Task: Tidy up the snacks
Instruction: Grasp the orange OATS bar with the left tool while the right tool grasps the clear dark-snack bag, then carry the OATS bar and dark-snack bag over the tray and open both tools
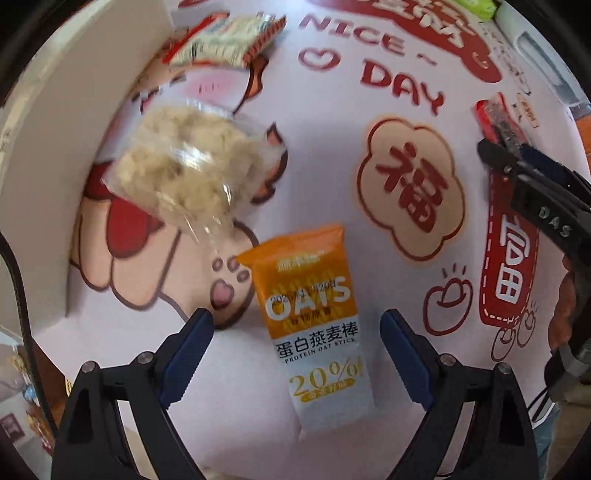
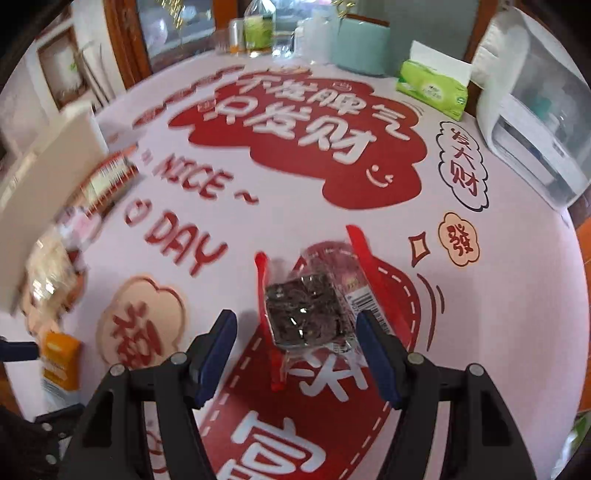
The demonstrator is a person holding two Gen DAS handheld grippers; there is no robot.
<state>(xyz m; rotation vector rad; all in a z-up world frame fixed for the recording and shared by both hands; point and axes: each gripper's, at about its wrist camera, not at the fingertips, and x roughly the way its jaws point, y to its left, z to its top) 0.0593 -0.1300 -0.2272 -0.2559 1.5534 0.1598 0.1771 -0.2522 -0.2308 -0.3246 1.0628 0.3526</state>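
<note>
An orange and white oat stick packet lies flat on the printed tablecloth. My left gripper points down over it, open wide, with a blue pad on either side and neither touching it. A clear packet with red edges and a dark square snack lies under my right gripper, which is open. Its right pad is at the packet's edge and the left pad stands apart. A clear bag of pale crumbly snack and a red and white packet lie beside a white box.
At the table's far side stand a green tissue box, a white appliance, a teal container and bottles. The white box takes up the left edge. The oat stick shows at the lower left.
</note>
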